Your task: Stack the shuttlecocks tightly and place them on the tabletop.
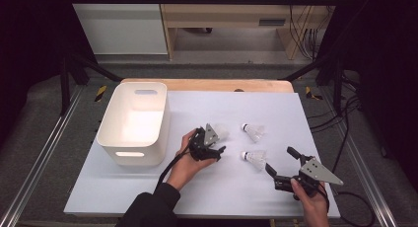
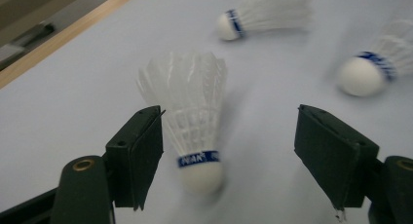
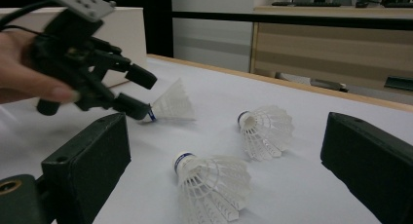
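Note:
Three white shuttlecocks with blue bands lie on the white table. One shuttlecock lies between the jaws of my left gripper, cork end toward the gripper and close to one jaw. The jaws stand apart and the pads do not press on it. The other two shuttlecocks rest to the right, one beyond the other. My right gripper is open near the front right, pointing at the nearer shuttlecock, with nothing between its jaws.
A white plastic bin with handle slots stands at the table's left. The wooden table edge runs along the back. Cables trail from both grippers toward the front edge.

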`<state>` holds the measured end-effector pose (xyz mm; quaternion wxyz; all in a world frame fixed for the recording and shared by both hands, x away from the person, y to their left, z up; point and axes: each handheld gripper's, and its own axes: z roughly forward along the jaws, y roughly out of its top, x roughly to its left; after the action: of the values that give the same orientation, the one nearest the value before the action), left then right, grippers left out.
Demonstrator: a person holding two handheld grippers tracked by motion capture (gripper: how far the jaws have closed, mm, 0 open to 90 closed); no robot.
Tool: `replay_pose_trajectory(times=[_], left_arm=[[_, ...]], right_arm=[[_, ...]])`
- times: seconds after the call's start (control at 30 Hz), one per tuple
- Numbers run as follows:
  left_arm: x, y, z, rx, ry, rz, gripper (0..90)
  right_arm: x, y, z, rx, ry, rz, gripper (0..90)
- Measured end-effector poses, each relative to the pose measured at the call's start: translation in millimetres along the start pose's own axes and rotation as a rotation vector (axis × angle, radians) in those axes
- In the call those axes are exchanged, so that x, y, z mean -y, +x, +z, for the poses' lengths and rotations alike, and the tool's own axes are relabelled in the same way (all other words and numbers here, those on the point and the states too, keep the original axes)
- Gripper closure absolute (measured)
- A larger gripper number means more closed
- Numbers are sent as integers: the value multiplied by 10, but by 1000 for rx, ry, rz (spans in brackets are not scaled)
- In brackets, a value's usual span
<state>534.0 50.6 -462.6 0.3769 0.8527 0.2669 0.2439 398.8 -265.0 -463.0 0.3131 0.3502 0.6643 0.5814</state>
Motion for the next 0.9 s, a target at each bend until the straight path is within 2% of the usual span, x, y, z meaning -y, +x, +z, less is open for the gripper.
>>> replay_pose_trajectory(times=[0.03,0.07,0.1,0.13,0.17,0.2,0.23,0.3,0.37,0.4,0.43,0.53,0.7,0.9], left_arm=[[3,128,103,-9,36,-67,286],[3,128,103,-9,36,-67,311],[12,220,185,-4,77,-123,318],[12,220,185,-4,77,-123,353],[23,249,206,-1,79,-139,353],[36,269,225,6,87,-152,400],[44,279,241,16,95,-162,410],[52,273,249,27,103,-147,464],[63,243,261,59,124,-133,529],[70,221,263,62,121,-129,529],[69,201,255,60,117,-115,590],[61,128,222,72,108,-72,608],[98,-5,85,103,80,-29,628],[261,-91,-212,154,43,-13,630]], right_arm=[[0,5,-6,-3,1,8,42],[0,5,-6,-3,1,8,42],[1,1,-7,-4,0,11,42],[1,1,-7,-4,0,11,42],[4,-8,-5,-3,-3,6,42],[5,-11,-5,-1,-4,10,42],[6,-14,-4,-3,-4,15,42],[5,-21,0,-7,-5,14,43],[2,-15,1,-9,0,12,43],[2,-15,1,-9,0,12,43],[1,-8,0,-9,1,10,43],[-1,-5,-1,-8,-1,9,43],[0,-14,-10,-1,-1,10,43],[5,-7,-7,-2,2,4,42]])
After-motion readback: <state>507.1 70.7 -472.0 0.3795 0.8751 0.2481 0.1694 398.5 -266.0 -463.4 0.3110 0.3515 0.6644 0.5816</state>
